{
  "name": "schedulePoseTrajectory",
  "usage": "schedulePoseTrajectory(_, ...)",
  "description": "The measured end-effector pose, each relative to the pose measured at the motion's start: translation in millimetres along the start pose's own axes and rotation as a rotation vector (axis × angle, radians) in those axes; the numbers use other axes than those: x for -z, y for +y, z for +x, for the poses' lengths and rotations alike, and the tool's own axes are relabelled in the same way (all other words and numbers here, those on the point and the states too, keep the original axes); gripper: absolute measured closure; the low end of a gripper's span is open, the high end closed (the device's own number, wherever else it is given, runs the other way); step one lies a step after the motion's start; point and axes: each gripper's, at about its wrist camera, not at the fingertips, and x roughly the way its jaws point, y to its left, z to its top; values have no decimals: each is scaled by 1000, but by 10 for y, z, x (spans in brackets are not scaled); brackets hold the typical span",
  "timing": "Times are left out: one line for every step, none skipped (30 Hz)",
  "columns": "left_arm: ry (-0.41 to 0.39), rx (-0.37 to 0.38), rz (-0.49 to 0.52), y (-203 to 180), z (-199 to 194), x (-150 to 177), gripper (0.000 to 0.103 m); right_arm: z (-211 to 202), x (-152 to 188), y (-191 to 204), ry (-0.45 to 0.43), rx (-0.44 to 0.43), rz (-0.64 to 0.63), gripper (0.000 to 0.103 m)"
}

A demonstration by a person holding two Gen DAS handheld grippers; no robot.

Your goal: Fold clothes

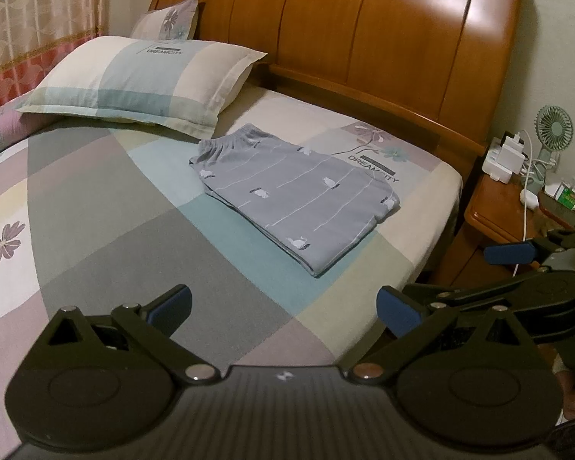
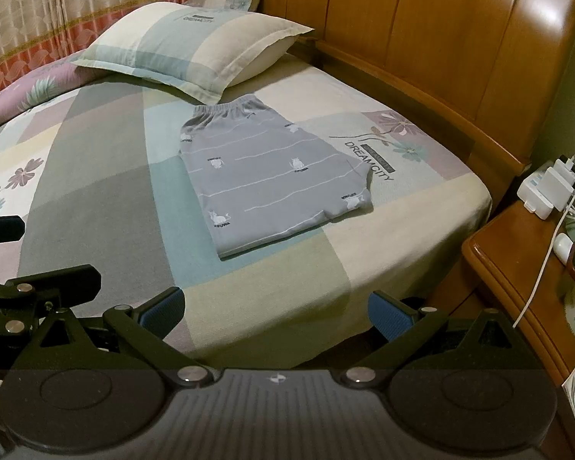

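Observation:
Grey pyjama shorts with white cat prints and an elastic waistband lie folded flat on the patchwork bedsheet, near the headboard side. The same shorts show in the right wrist view. My left gripper hovers open well short of them, with nothing between its blue pads. My right gripper is open too, held back over the bed's near edge, empty. Its blue-padded fingers show at the right of the left wrist view. Part of the left gripper's finger shows at the left of the right wrist view.
A checked pillow lies behind the shorts, with a floral one against the wooden headboard. Right of the bed is a wooden nightstand with chargers, cables and a small green fan. Curtains hang at the left.

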Motion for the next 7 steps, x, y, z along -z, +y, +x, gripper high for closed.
schedulePoseTrajectory(0, 0, 0, -2, -2, 1, 1, -1, -1, 0, 0, 1, 0, 0)
schedulePoseTrajectory(0, 0, 0, -2, -3, 3, 1, 2, -3, -3, 0, 0, 0, 0)
schedulePoseTrajectory(0, 0, 1, -2, -5, 5, 1, 2, -4, -6, -1, 0, -1, 0)
schedulePoseTrajectory(-1, 0, 2, -4, -5, 4, 1, 2, -4, -7, -1, -1, 0, 0)
schedulePoseTrajectory(-1, -1, 2, -11, -5, 6, 1, 2, -4, -9, -1, -1, 1, 0)
schedulePoseTrajectory(-1, -2, 3, -15, -3, 5, 1, 2, -5, -9, -1, -1, 1, 0)
schedulePoseTrajectory(-1, -2, 4, -19, -1, 5, 1, 2, -7, -9, -1, -1, 0, 0)
